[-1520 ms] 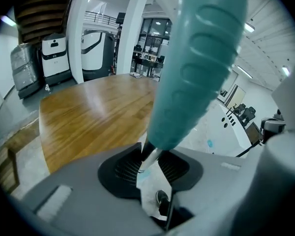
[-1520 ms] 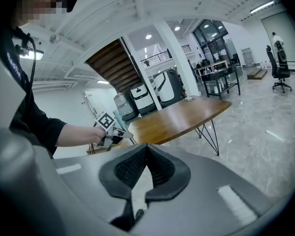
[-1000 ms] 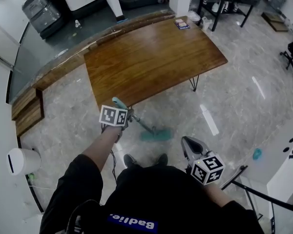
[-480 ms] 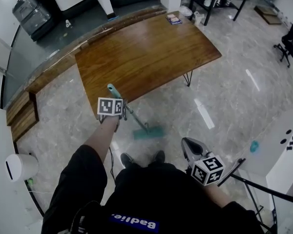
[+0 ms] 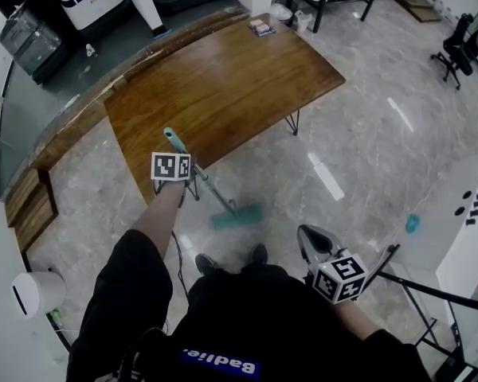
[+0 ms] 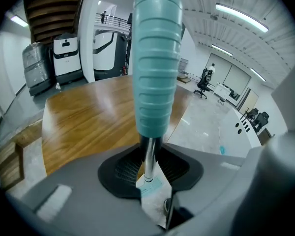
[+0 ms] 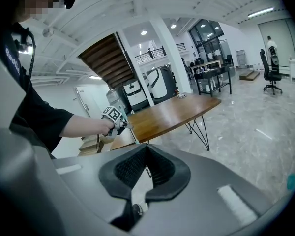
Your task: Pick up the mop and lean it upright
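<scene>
We hold the mop [image 5: 216, 196] by its pole, head down on the floor [image 5: 358, 126].
The fingers of our left gripper [image 6: 148, 170] are clamped on the bare metal pole just below the ribbed teal grip, where a paper label wraps it. The pole slants, and its flat teal head [image 5: 237, 216] rests beside the wooden table [image 5: 223, 78]. Our right gripper [image 7: 146, 154] hangs apart, fingers together, empty.

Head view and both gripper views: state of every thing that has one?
mop: tilted, not yet upright
mop head: down on the floor
left tongs: shut on the mop
right tongs: shut, empty
</scene>
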### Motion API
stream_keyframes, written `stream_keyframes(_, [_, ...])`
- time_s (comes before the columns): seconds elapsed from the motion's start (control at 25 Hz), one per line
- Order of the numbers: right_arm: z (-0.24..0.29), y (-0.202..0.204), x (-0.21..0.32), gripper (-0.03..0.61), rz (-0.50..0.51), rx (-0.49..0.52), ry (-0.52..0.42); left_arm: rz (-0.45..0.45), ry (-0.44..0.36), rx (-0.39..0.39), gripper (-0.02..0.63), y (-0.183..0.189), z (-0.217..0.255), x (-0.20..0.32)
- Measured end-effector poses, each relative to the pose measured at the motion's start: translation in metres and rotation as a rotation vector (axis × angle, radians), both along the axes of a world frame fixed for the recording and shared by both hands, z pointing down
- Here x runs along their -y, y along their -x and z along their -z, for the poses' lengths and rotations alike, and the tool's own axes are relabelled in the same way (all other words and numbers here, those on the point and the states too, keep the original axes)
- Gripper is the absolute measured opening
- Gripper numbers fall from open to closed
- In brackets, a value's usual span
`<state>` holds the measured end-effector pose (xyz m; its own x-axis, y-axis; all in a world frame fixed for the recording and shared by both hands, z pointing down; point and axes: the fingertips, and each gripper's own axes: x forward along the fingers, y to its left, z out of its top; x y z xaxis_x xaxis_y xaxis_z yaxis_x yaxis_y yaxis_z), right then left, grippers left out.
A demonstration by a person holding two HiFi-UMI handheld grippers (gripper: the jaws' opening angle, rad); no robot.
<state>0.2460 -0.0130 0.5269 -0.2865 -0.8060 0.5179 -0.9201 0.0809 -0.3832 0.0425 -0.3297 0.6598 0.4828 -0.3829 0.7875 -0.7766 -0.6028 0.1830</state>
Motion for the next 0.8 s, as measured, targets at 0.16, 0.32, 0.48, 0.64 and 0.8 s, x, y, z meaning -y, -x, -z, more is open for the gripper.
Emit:
stream_keyframes(0.16, [0.001,-0.004,0.002,0.005,-0.016,-0.02,-0.002,-0.049,-0.028,0.041,0.127,-0.014,-0.001,0.002])
stream_keyframes(0.32, [0.003,-0.005,0.002,0.005,-0.019,-0.028,-0.008,-0.087,-0.031,0.055,0.133,-0.02,-0.004,-0.001])
stream_keyframes(0.48, [0.002,-0.005,0.004,0.006,-0.015,-0.029,-0.006,-0.109,-0.02,0.054,0.16,-0.022,-0.007,-0.005])
stream_keyframes(0.64, [0.001,-0.002,0.007,0.006,-0.001,-0.031,-0.004,-0.122,-0.017,0.052,0.173,-0.022,-0.011,-0.009])
stream_keyframes(0.8, [0.001,0.0,0.01,0.006,0.007,-0.023,-0.006,-0.14,-0.022,0.048,0.173,-0.024,-0.01,-0.016])
